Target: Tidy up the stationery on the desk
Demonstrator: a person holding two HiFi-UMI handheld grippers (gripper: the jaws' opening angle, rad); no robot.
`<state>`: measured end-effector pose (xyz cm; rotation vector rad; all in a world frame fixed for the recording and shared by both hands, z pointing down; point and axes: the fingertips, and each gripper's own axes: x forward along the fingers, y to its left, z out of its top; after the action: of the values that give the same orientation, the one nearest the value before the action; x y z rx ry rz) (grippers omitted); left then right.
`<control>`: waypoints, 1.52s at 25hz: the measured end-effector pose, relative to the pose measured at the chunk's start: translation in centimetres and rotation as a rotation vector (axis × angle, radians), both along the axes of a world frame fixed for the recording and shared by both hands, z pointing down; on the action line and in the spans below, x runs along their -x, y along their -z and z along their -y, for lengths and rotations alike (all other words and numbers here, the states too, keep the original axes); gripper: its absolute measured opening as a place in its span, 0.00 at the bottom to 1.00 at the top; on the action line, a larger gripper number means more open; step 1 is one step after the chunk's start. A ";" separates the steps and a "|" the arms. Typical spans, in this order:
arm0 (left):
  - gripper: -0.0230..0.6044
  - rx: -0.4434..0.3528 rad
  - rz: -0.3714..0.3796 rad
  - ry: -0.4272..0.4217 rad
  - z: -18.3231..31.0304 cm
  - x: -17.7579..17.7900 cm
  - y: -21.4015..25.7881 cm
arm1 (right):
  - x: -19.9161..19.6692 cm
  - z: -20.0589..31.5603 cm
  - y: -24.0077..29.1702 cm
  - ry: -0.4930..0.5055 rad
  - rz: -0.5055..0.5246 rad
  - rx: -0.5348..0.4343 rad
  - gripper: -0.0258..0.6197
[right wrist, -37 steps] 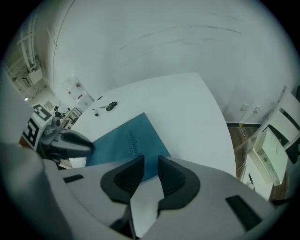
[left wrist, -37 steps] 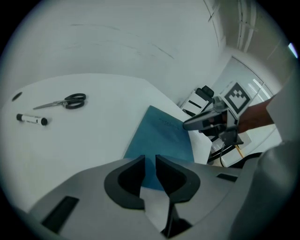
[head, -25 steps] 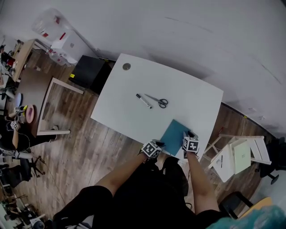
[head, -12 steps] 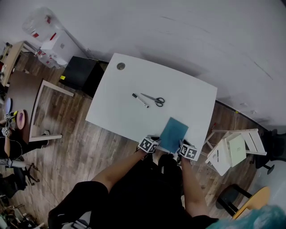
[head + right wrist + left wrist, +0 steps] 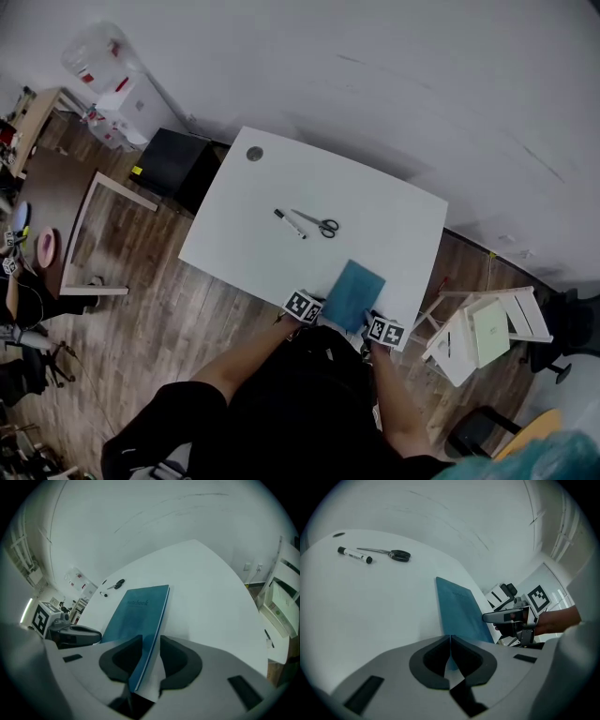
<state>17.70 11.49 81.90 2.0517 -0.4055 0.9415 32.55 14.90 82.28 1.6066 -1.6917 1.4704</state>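
A blue notebook [image 5: 354,292] lies at the white desk's [image 5: 253,248] near edge and juts over it. My left gripper [image 5: 317,313] is shut on the notebook's [image 5: 459,611] near left edge. My right gripper [image 5: 373,323] has the notebook's [image 5: 136,616] right edge between its jaws. A strip of white shows beside the right jaw, and the jaws have just been closing. In the left gripper view, the right gripper [image 5: 506,617] sits to the right. Black-handled scissors [image 5: 325,226] and a marker [image 5: 289,221] lie together mid-desk, far from both grippers.
A round grommet [image 5: 254,154] sits in the desk's far left corner. A black cabinet [image 5: 171,161] stands to the left of the desk, with a wooden frame [image 5: 105,234] beyond it on the wood floor. A white folding stool [image 5: 473,333] stands at the right.
Both grippers and the blue notebook have come back toward the desk's near edge, and the notebook now overhangs it. The scissors and marker have not moved.
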 end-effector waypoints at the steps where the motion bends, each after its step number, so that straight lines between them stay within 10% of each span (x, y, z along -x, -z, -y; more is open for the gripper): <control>1: 0.07 0.000 0.007 0.002 0.0 -0.1 0.0 | 0.1 0.1 0.0 0.001 0.018 0.008 0.24; 23: 0.07 -0.006 -0.031 0.011 4.2 8.0 0.7 | 11.5 5.1 0.2 -0.047 0.069 0.070 0.21; 38: 0.07 -0.077 -0.053 -0.011 9.1 15.9 0.7 | 16.7 7.4 0.4 -0.001 -0.110 0.050 0.21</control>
<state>1.77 2.38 81.19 2.1458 -0.4084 0.8886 15.86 7.45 81.84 1.6311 -1.5812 1.3869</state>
